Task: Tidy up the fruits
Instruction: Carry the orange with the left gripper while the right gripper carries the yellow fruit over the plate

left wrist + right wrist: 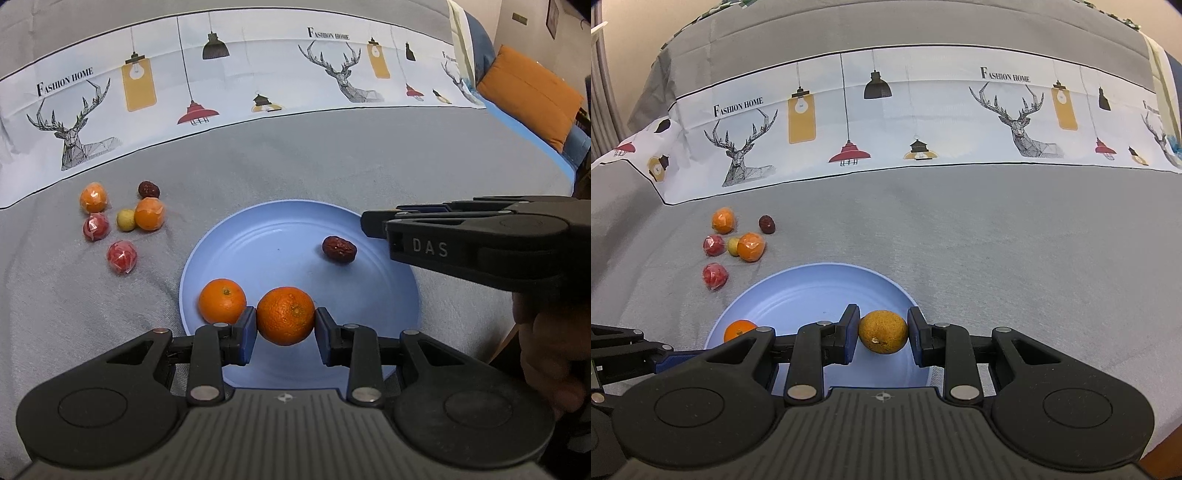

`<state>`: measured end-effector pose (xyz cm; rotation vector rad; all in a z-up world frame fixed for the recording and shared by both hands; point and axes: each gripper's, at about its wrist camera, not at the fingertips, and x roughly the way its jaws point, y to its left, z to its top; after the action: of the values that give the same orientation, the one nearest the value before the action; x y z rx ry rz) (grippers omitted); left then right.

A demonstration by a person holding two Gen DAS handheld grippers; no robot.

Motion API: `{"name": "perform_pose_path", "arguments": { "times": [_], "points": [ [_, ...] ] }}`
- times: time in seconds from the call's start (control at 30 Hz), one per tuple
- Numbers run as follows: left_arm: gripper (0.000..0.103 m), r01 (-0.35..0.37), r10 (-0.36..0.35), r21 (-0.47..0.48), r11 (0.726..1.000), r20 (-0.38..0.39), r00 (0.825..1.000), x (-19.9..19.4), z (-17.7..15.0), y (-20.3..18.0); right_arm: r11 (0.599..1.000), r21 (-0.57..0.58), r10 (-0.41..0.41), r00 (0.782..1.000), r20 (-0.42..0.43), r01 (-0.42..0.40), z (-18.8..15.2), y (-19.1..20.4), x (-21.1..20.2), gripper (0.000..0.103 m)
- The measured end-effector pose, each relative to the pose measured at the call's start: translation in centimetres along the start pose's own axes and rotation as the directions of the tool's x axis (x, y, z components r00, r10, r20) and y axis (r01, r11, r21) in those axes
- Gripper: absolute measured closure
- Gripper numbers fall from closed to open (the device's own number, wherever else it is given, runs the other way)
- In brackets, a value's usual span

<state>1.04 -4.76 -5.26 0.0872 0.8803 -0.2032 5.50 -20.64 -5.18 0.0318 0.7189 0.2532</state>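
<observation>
A blue plate (280, 236) lies on the grey cloth. On it are a second orange (222, 301) and a dark red date (339, 250). My left gripper (285, 325) is shut on an orange (285, 316) over the plate's near rim. My right gripper (883, 336) is shut on a yellow-brown round fruit (882, 331) over the plate's (812, 288) right side. In the left wrist view the right gripper (373, 223) shows side-on at the plate's right edge. The orange on the plate (739, 329) also shows in the right wrist view.
Several loose fruits lie left of the plate: two wrapped oranges (149, 214), two wrapped red fruits (122, 256), a small yellow fruit (125, 220) and a date (148, 189). A printed cloth band (258, 85) runs behind. An orange cushion (532, 96) sits far right.
</observation>
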Motion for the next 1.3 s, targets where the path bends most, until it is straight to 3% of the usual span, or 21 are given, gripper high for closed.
{"name": "perform_pose_path", "arguments": {
  "times": [1.3],
  "points": [
    [0.066,0.002,-0.002,-0.022,1.0,0.009,1.0,-0.16,0.23,0.1,0.999,-0.036,0.0,1.0,0.011,0.001,-0.01,0.78,0.32,0.074]
  ]
}}
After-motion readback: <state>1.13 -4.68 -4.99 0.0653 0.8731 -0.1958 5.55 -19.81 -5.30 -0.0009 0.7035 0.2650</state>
